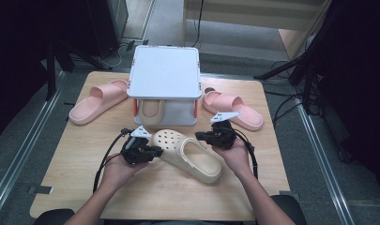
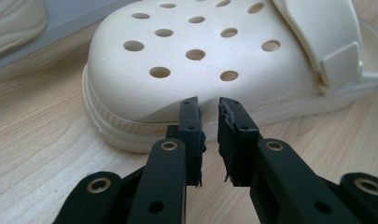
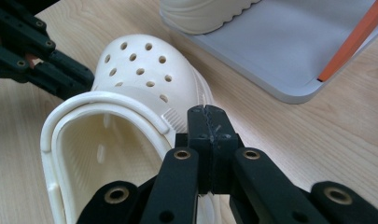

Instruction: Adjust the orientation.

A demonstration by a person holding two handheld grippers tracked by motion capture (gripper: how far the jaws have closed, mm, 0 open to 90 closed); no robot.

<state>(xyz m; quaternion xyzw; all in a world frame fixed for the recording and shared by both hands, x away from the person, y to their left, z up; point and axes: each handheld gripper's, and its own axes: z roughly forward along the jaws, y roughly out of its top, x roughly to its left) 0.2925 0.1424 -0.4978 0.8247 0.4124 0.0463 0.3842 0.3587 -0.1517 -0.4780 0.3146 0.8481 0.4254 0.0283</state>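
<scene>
two tools flank the cream clog [image 1: 190, 153]: left tool [image 2: 209, 108] slightly apart, right tool [image 3: 208, 122] together, contact unclear.

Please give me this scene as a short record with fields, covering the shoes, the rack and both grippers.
work in hand: cream clog lying on the wooden table, toe toward the rack
left gripper: jaws slightly apart, at the clog's toe side
right gripper: jaws shut, nothing between them, beside the clog's strap side
rack: grey two-tier shelf, a second cream clog on its lower tier
pink slides: one left of the rack, one right
</scene>
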